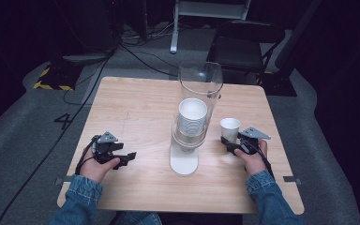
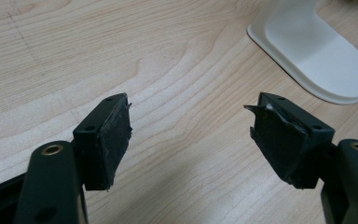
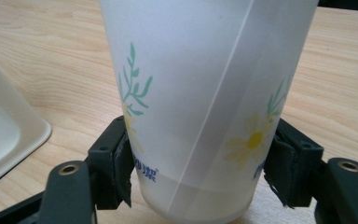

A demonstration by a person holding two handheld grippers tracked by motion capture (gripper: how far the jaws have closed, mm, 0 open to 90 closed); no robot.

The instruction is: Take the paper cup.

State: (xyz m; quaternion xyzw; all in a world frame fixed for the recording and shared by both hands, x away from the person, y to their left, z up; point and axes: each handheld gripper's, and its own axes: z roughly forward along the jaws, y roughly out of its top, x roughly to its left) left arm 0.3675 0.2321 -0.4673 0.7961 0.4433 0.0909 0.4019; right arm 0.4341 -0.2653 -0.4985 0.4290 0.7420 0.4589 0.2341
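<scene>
Wooden table (image 1: 136, 108), square, bare across its left half and along the near edge. Cup dispenser (image 1: 192, 126) stands at centre: clear tube holding a stack of white cups (image 1: 192, 116), on a white base (image 2: 317, 51). Left gripper (image 1: 124, 158) rests near the front-left, jaws spread wide with nothing between them, bare wood between it and the base. Right gripper (image 3: 198, 175) is closed on a paper cup (image 3: 205, 93) low on its wall, flower print showing; the cup stands upright just right of the dispenser, well inside the right edge.

Left tool (image 2: 190, 140) jaws spread, wooden table (image 2: 121, 56), white base (image 2: 321, 60)
</scene>
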